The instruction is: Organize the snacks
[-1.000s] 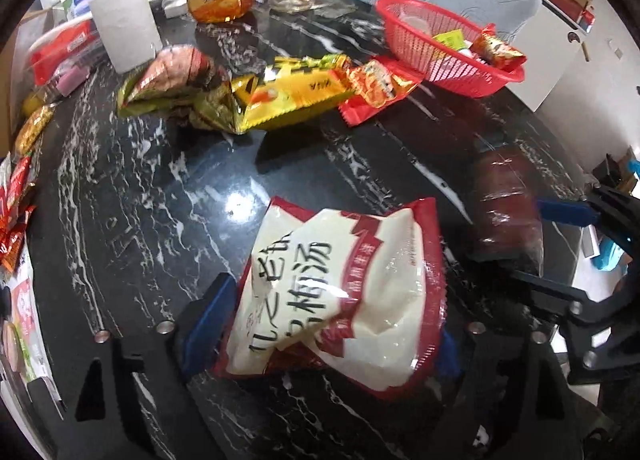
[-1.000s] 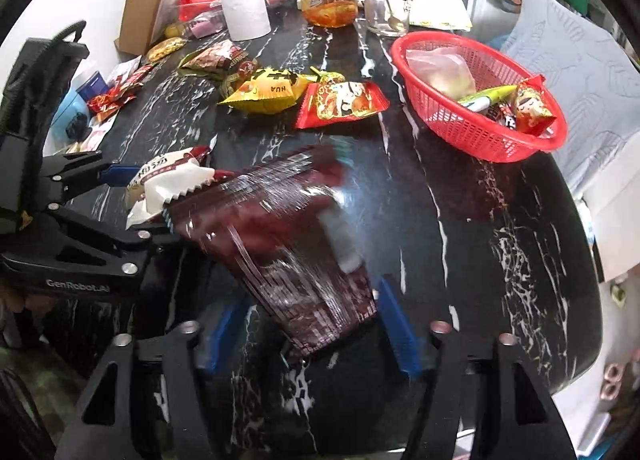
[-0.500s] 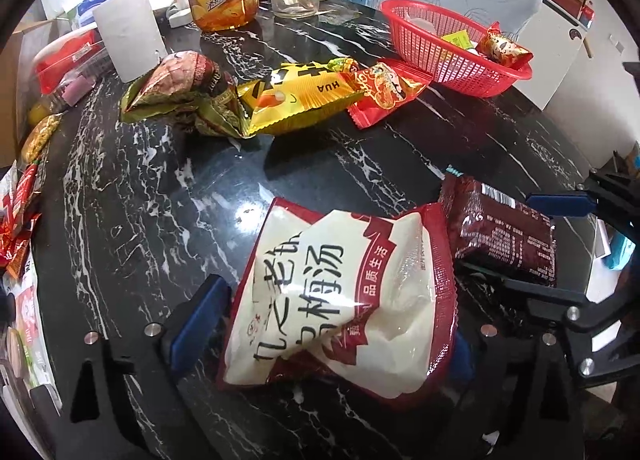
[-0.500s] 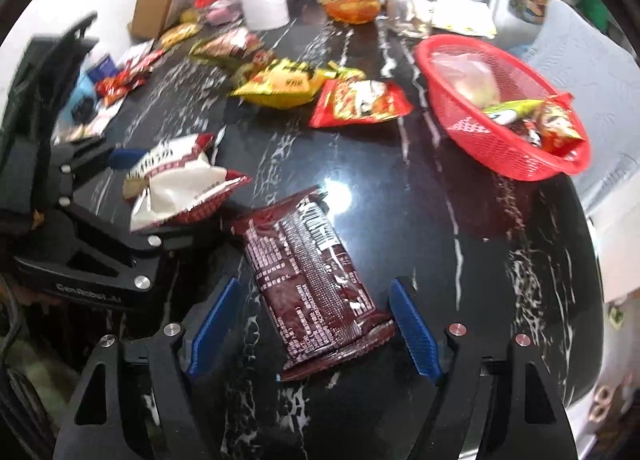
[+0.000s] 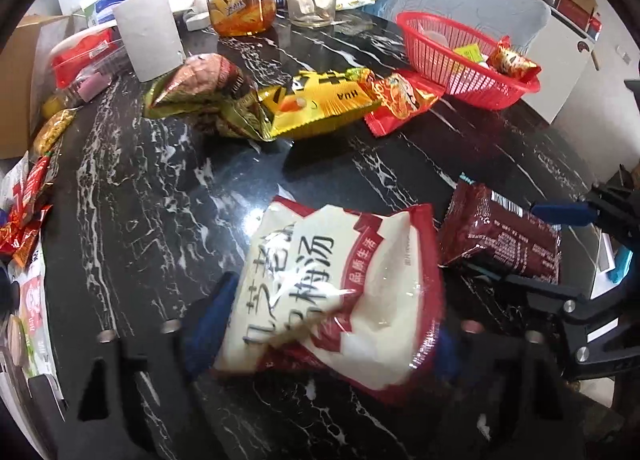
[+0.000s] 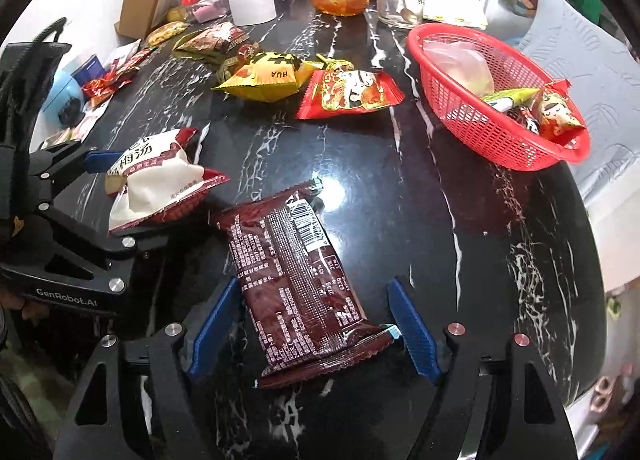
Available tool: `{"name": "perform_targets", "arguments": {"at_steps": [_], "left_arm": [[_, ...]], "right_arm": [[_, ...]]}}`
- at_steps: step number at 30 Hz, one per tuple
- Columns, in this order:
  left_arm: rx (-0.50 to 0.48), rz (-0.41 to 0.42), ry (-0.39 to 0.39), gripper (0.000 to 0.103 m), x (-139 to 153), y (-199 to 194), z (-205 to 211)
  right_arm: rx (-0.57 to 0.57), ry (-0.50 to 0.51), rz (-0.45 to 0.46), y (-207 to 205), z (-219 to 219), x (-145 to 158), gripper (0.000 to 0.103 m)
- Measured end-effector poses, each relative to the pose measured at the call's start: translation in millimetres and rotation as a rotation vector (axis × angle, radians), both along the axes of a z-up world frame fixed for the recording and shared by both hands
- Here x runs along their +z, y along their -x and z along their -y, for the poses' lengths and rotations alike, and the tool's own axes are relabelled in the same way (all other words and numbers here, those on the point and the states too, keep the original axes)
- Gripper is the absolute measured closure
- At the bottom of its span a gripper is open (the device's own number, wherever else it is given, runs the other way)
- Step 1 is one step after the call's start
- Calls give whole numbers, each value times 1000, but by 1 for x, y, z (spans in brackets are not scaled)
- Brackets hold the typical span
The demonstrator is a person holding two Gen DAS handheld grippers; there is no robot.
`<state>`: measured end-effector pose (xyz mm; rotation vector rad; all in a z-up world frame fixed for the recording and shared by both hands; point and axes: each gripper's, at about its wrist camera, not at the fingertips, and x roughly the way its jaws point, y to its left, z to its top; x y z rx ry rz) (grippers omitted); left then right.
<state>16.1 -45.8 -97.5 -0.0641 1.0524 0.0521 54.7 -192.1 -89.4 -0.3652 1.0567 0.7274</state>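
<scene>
Left claw closing onto puffy white-and-red pouch, right claw gaping round dark maroon foil packet — squeeze gently, lift clear of black marble counter.

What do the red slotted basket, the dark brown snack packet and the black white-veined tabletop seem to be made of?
Red slotted basket: likely moulded plastic, even grid of slots. Dark brown snack packet: glossy plastic film, crimped ends. Black white-veined tabletop: polished marble or imitation, mirror-like glare.
</scene>
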Motion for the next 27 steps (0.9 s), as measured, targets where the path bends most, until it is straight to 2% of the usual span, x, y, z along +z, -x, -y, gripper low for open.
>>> {"name": "perform_targets", "arguments": {"at_steps": [3, 5, 6, 15, 27], "left_arm": [[-8, 10, 11, 30, 2, 1, -1], [-13, 17, 20, 33, 3, 2, -1], [-13, 22, 24, 34, 5, 3, -1], [-12, 52, 32, 35, 10, 10, -1], [-23, 150, -8, 35, 47, 14, -2]], "right_arm": [[8, -3, 3, 3, -1, 1, 36], [34, -3, 8, 6, -3, 2, 45], [47, -9, 9, 8, -5, 2, 52], [38, -81, -4, 10, -2, 8, 58], [43, -184, 30, 13, -5, 33, 58]]}}
